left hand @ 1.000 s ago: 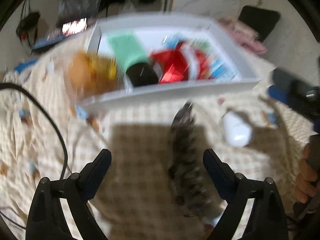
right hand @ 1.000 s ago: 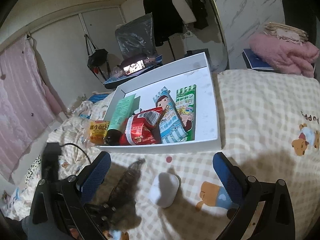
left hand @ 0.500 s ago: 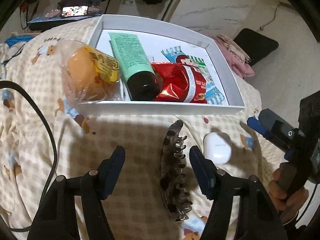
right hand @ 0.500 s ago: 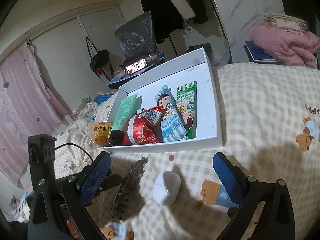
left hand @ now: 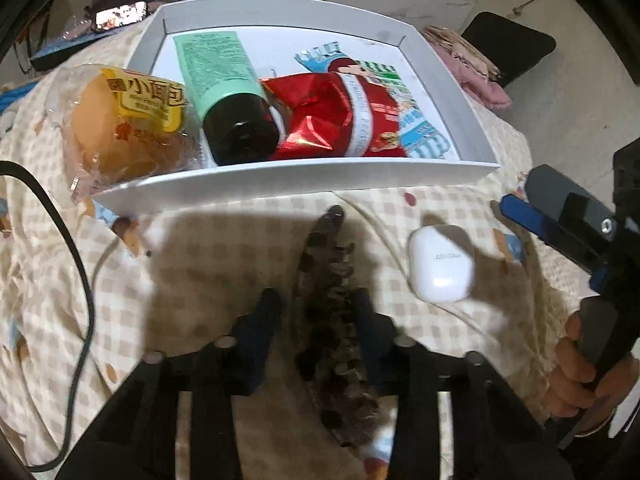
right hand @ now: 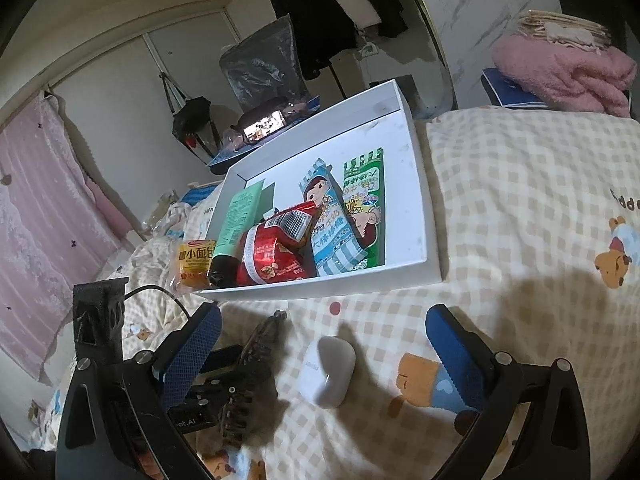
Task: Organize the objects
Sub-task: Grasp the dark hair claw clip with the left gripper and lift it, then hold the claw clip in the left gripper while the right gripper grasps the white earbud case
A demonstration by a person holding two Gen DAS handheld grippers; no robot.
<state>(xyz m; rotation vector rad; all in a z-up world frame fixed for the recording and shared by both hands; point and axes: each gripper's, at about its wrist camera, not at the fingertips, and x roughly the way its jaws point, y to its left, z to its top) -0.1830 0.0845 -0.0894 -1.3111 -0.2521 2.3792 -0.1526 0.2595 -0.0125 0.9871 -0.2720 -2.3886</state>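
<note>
A dark toothed hair clip [left hand: 324,240] lies on the checked bedspread [left hand: 200,260], in front of a white box [left hand: 280,180]. My left gripper [left hand: 316,300] is shut on the clip, one pad on each of its sides. The right wrist view shows the same clip [right hand: 256,356] at lower left. A white earbud case [left hand: 440,268] sits to the clip's right. My right gripper [right hand: 322,316] stands open above the case [right hand: 330,368], touching nothing. The box holds a green tube [left hand: 224,80], a red snack bag [left hand: 332,116] and striped packets [left hand: 420,132]. A bun packet [left hand: 124,120] leans over its left corner.
A black cable [left hand: 80,260] runs across the bedspread at the left. A hand [left hand: 580,368] holds the right gripper's handle at the right edge. A pink blanket [right hand: 560,68] lies beyond the bed. Clothes hang on a rack [right hand: 320,8] behind.
My left gripper's jaws have closed from wide open onto the hair clip while it dropped closer to the bed. The right gripper has stayed in place, open.
</note>
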